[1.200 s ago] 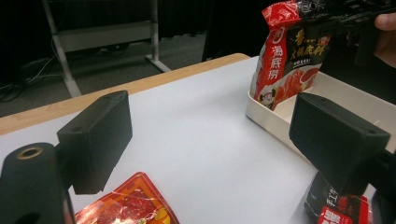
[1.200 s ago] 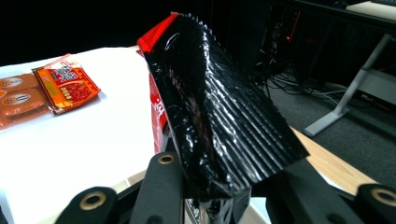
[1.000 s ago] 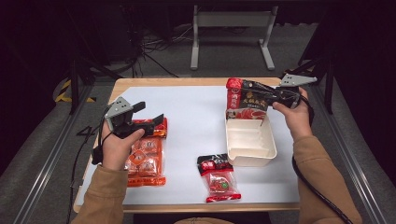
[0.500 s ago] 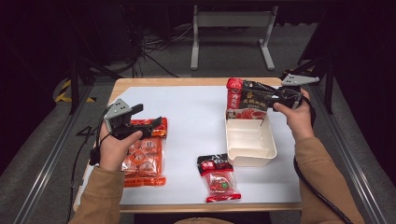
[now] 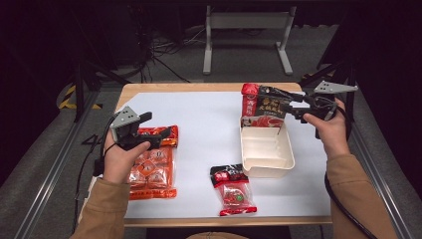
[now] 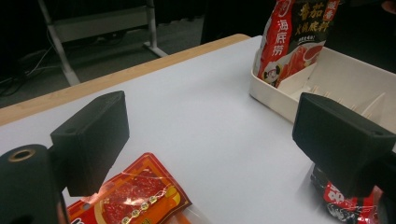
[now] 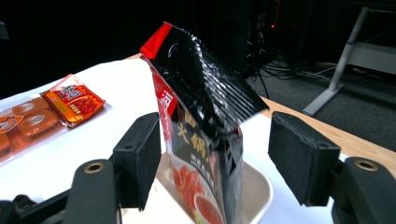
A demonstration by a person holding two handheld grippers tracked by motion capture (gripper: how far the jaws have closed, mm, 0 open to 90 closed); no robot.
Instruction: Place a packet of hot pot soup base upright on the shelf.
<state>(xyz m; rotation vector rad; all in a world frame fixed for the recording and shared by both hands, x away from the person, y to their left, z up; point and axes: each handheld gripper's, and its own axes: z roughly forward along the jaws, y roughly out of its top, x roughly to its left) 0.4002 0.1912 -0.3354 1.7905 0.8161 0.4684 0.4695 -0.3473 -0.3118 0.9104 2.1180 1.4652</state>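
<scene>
The right claw point(image 7: 212, 158) has just been opening and now stands released, jaws either side of the black-and-red sauce pouch point(image 5: 263, 107) without pressing it. The pouch stands upright at the far end of the white tray point(image 5: 266, 149) on the table point(image 5: 209, 119). Best to back straight off so neither jaw tips it. The left claw point(image 6: 224, 140) hangs open over the orange snack pack point(image 5: 152, 164).

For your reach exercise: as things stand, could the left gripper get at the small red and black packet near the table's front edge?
Probably yes. The left gripper, jaws open, rests over the orange snack pack; bare white table lies between it and the small red and black packet, with nothing in the way.
</scene>
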